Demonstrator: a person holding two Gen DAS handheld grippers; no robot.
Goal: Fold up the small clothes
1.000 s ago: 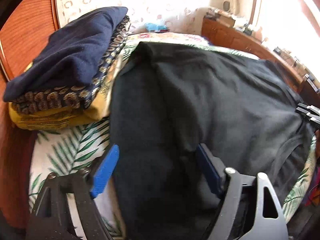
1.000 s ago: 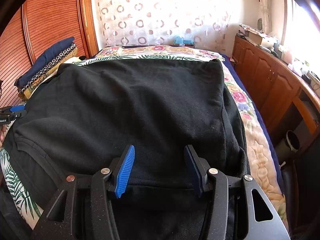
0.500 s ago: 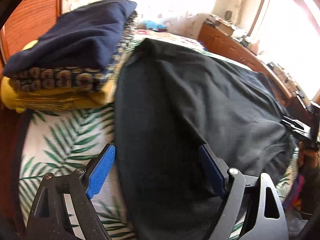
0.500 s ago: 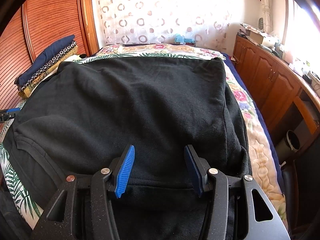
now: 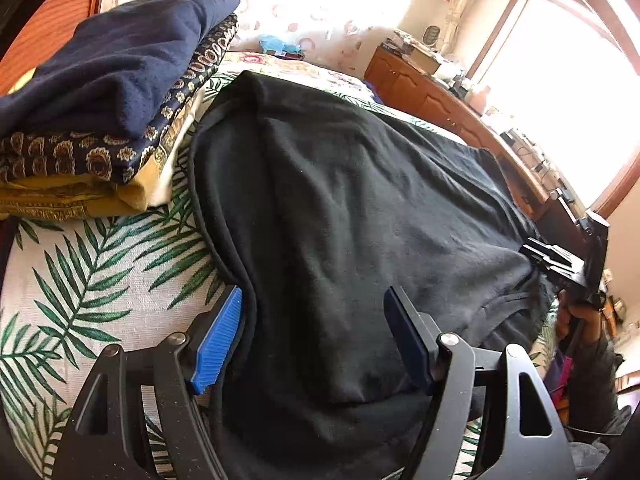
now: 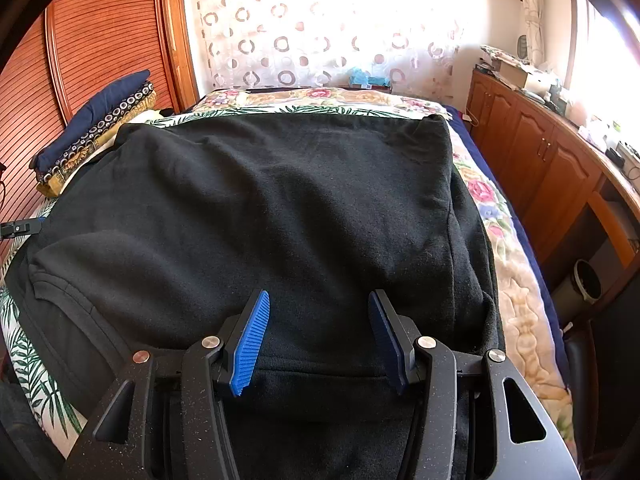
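The black garment (image 6: 280, 216) lies spread flat over most of the bed, filling the middle of both my views; in the right wrist view its far hem runs across the upper centre of the frame and a sleeve or collar seam shows at the lower left. My left gripper (image 5: 316, 340) sits at the bottom of the left wrist view over the garment's left edge: its jaws have just been closing, yet they stand apart, with the cloth's rolled border running between them and just beside the ribbed blue pad (image 5: 218, 344) on the left; I cannot tell whether that pad touches the cloth. My right gripper (image 6: 320, 338) sits at the bottom centre of the right wrist view, jaws apart over the near part of the garment, with black cloth showing between the pads and no pinch that I can see. Under the garment at the lower left of the left wrist view is a white sheet with green palm leaves (image 5: 80, 280), and along the right of the right wrist view a floral quilt (image 6: 516, 280). A stack of folded clothes (image 5: 104, 92), navy on top, patterned and yellow below, rests at the upper left beside the garment. A wooden cabinet (image 6: 540, 160) lines the right side, and a curtain with ring patterns (image 6: 312, 32) hangs at the top.
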